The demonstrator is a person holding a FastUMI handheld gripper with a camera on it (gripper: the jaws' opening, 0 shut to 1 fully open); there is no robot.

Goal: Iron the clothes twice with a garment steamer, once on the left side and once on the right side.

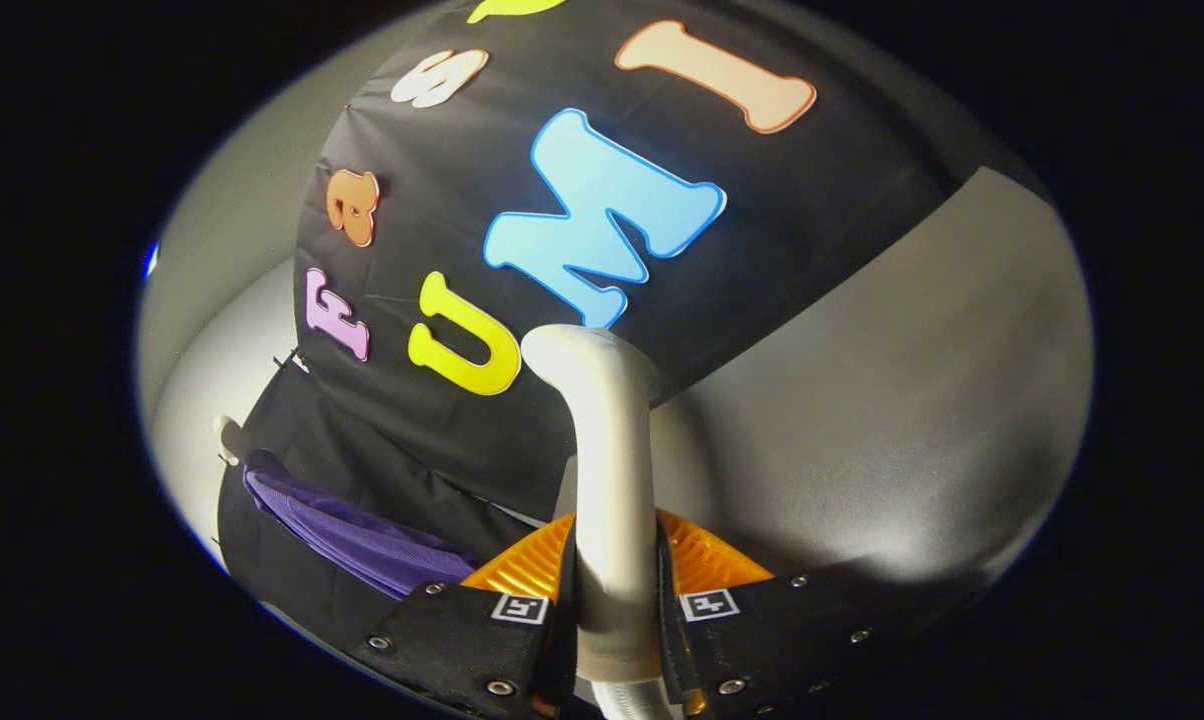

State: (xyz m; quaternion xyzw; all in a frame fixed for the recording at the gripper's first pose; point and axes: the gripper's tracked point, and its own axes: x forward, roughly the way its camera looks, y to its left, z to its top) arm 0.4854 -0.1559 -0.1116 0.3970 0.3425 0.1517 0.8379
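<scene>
My gripper (617, 575) is shut on the white garment steamer (612, 480), whose handle runs up between the two fingers and ends in a bent head just beyond them. The steamer head points toward the black cloth wall (602, 200). A purple garment (362, 535) hangs low to the left of my fingers, against the black cloth, seen edge-on and partly cut off. The steamer head is apart from the garment, to its right. The view is strongly tilted.
A grey booth wall (862, 430) spreads to the right of the steamer. A pale wall (222, 300) with a small white hook (227, 435) lies left of the black cloth, near the garment.
</scene>
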